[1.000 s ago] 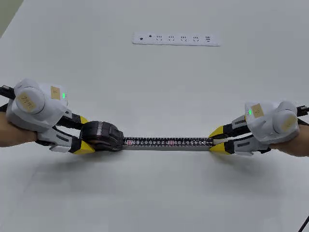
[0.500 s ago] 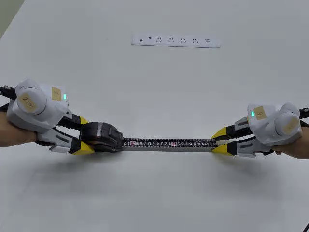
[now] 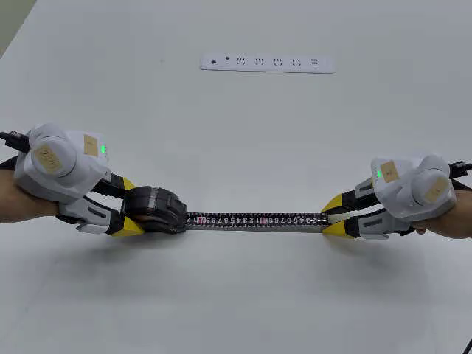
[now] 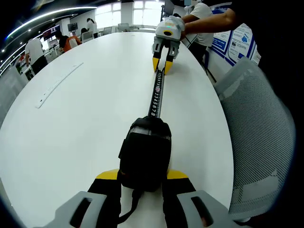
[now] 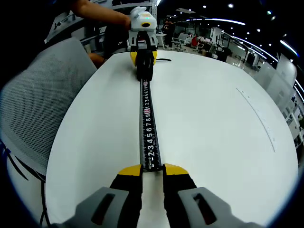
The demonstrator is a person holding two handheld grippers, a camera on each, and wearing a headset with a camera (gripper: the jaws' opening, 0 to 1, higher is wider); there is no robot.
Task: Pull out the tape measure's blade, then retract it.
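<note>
- left gripper (image 3: 128, 206): jaws spread just as wide as the black case (image 3: 153, 209) and clamped on it, one yellow tip against each side.
- right gripper (image 3: 332, 215): jaws almost together, pinching the free end of the blade (image 3: 254, 220) between the yellow tips.
- the case sits at about 8 o'clock in the head view, low on the white table (image 3: 236, 140), with its mouth facing 3 o'clock.
- the blade is drawn out straight, numbers up, with its long axis running 9 to 3 o'clock from the case to the right gripper; i cannot tell whether it touches the table.
- in each gripper view the blade runs away toward 12 o'clock and ends at the other gripper.
- a white strip (image 3: 267, 63) lies at 12 o'clock in the head view, well apart from the blade and about parallel to it.
- a mesh chair (image 4: 256, 118) stands beside the table, at 3 o'clock in the left gripper view.
</note>
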